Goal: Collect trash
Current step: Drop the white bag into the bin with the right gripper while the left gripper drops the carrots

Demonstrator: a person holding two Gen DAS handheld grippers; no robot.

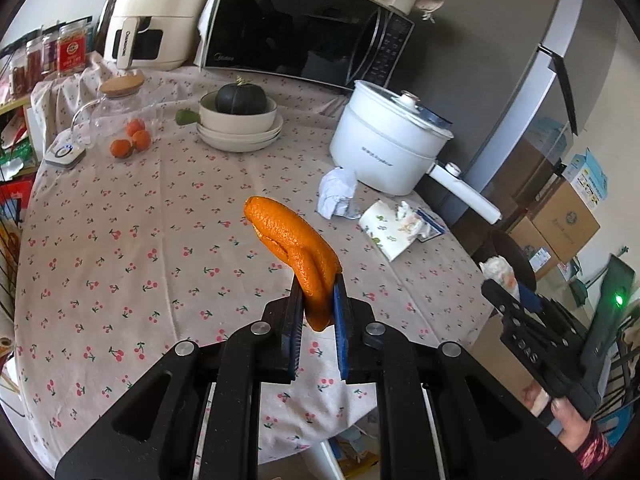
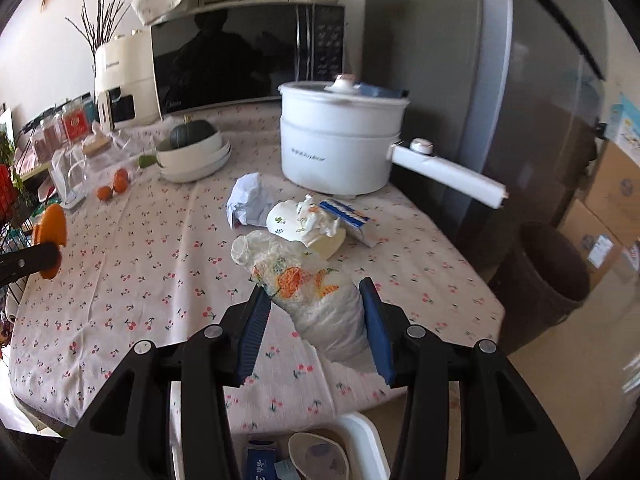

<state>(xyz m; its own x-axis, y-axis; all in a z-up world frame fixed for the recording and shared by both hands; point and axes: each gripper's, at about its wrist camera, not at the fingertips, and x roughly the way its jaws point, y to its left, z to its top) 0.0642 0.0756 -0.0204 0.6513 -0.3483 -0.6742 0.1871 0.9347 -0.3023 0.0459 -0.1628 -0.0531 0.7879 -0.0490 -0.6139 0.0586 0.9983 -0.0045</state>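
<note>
The cream air fryer (image 1: pixel 154 20) bears "CHANGHONG" on its upper body and again, turned sideways, down its handle. The black microwave (image 1: pixel 304 36) shows "Midea" at its lower left corner. The white electric pot (image 2: pixel 340 140) carries grey lettering on its front, too small to read.

This is a home kitchen or dining corner. Ahead of the left gripper (image 1: pixel 316 312) stretches a table under a cherry-print cloth (image 1: pixel 120 248), with a black microwave (image 1: pixel 296 28) and a cream air fryer (image 1: pixel 154 16) at its far edge. Nearer stand stacked bowls holding a dark squash (image 1: pixel 240 98) and a white electric pot (image 1: pixel 384 140). To the gripper's right rises a grey refrigerator (image 1: pixel 560 72), with cardboard boxes (image 1: pixel 560 224) beyond.
</note>
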